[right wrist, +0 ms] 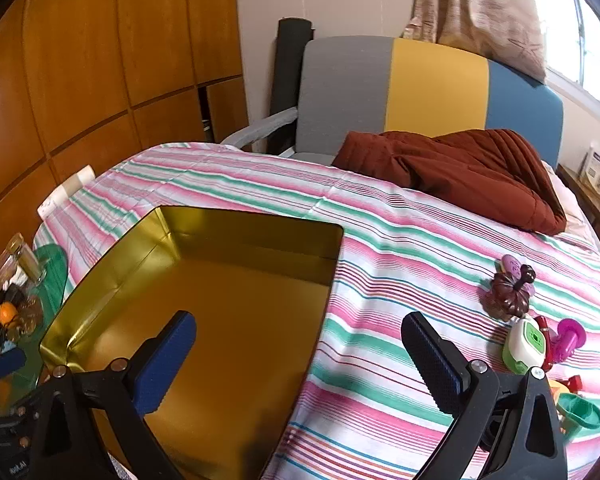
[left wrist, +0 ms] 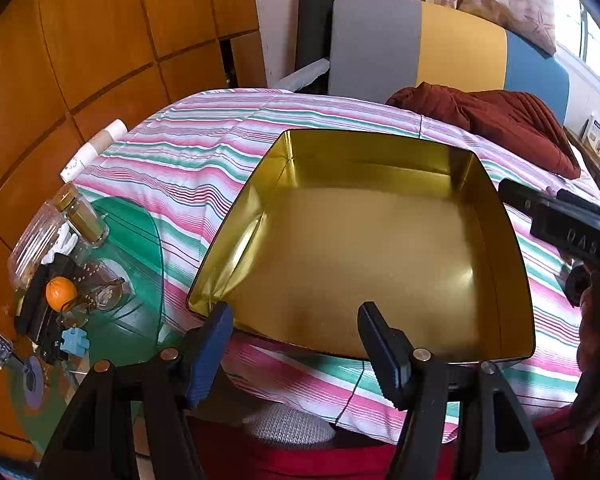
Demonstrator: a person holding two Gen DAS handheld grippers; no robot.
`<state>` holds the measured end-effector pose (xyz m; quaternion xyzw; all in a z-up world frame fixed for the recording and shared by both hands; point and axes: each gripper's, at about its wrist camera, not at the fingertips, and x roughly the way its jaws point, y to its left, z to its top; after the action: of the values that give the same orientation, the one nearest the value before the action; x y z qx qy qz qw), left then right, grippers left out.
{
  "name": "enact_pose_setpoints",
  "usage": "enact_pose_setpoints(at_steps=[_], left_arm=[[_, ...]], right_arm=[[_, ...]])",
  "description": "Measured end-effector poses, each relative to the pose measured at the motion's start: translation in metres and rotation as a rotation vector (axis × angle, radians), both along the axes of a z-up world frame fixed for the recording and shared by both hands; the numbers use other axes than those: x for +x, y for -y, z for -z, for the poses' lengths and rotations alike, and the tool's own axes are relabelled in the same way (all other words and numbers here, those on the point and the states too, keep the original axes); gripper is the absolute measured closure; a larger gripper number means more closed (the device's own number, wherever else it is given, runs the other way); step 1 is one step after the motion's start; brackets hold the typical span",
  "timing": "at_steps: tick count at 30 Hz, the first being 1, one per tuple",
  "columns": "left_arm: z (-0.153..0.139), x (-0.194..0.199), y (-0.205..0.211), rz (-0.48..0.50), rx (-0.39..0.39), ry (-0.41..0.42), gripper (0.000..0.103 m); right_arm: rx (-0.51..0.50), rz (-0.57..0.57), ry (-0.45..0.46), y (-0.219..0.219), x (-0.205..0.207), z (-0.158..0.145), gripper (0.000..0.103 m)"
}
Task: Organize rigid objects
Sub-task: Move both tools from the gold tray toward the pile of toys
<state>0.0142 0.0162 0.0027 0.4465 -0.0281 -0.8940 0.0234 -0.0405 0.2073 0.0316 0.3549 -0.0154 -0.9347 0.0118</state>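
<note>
Hovering both tongs, left (left wrist: 296,344) and right (right wrist: 300,364), spread and empty, over the bare gold tin (left wrist: 364,248) on the bed (right wrist: 400,240). Toys (right wrist: 528,344) sit right of it. Soft quilt: press hard and you'll tip the tin or roll the toys away.

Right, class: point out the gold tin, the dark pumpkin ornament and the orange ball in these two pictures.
gold tin (left wrist: 372,248), left wrist view, on its bare inner floor.
dark pumpkin ornament (right wrist: 511,294), right wrist view, on its ribbed body.
orange ball (left wrist: 61,293), left wrist view, on its middle.
</note>
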Motion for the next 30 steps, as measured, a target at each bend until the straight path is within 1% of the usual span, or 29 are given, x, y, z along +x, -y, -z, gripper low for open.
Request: enact_pose_setpoints(at_steps=[5, 7, 9, 11, 14, 16, 18, 20, 21, 23, 26, 27, 28, 30], left_arm=[[-0.002, 0.001, -0.005, 0.016, 0.002, 0.002, 0.037], [-0.004, 0.001, -0.006, 0.031, 0.018, 0.003, 0.037], [-0.004, 0.001, -0.008, 0.047, 0.042, 0.009, 0.037], [-0.005, 0.002, -0.010, 0.067, 0.072, 0.016, 0.037], [-0.004, 0.003, -0.016, 0.106, 0.125, 0.033, 0.037], [-0.003, 0.003, -0.022, 0.145, 0.163, 0.044, 0.037], [-0.002, 0.004, -0.029, 0.187, 0.194, 0.052, 0.037], [-0.001, 0.002, -0.037, 0.237, 0.244, 0.081, 0.037], [0.001, 0.001, -0.042, 0.256, 0.267, 0.098, 0.037], [0.001, 0.000, -0.051, 0.286, 0.284, 0.114, 0.037], [-0.003, -0.001, -0.073, 0.345, 0.286, 0.118, 0.037], [-0.004, -0.002, -0.080, 0.362, 0.292, 0.117, 0.037], [-0.006, -0.003, -0.087, 0.382, 0.308, 0.116, 0.037], [-0.008, -0.009, -0.105, 0.440, 0.329, 0.127, 0.034]], right_arm=[[-0.024, 0.053, -0.004, -0.015, -0.001, -0.005, 0.000], [-0.008, 0.104, -0.039, -0.025, 0.003, -0.013, 0.000], [-0.014, 0.153, -0.070, -0.040, 0.007, -0.020, 0.000], [-0.055, 0.196, -0.085, -0.060, 0.010, -0.026, 0.000], [-0.111, 0.267, -0.081, -0.095, 0.016, -0.028, 0.000], [-0.112, 0.333, -0.070, -0.120, 0.020, -0.028, 0.000], [-0.088, 0.418, -0.059, -0.146, 0.026, -0.028, 0.000], [-0.089, 0.512, -0.046, -0.175, 0.036, -0.024, 0.000], [-0.105, 0.552, -0.039, -0.188, 0.042, -0.023, 0.000], [-0.151, 0.637, -0.017, -0.216, 0.053, -0.017, 0.000], [-0.220, 0.758, 0.048, -0.250, 0.069, -0.006, 0.000], [-0.244, 0.775, 0.072, -0.256, 0.072, -0.002, 0.000], [-0.285, 0.792, 0.121, -0.264, 0.074, 0.003, 0.000], [-0.366, 0.789, 0.199, -0.274, 0.076, 0.009, 0.000]])
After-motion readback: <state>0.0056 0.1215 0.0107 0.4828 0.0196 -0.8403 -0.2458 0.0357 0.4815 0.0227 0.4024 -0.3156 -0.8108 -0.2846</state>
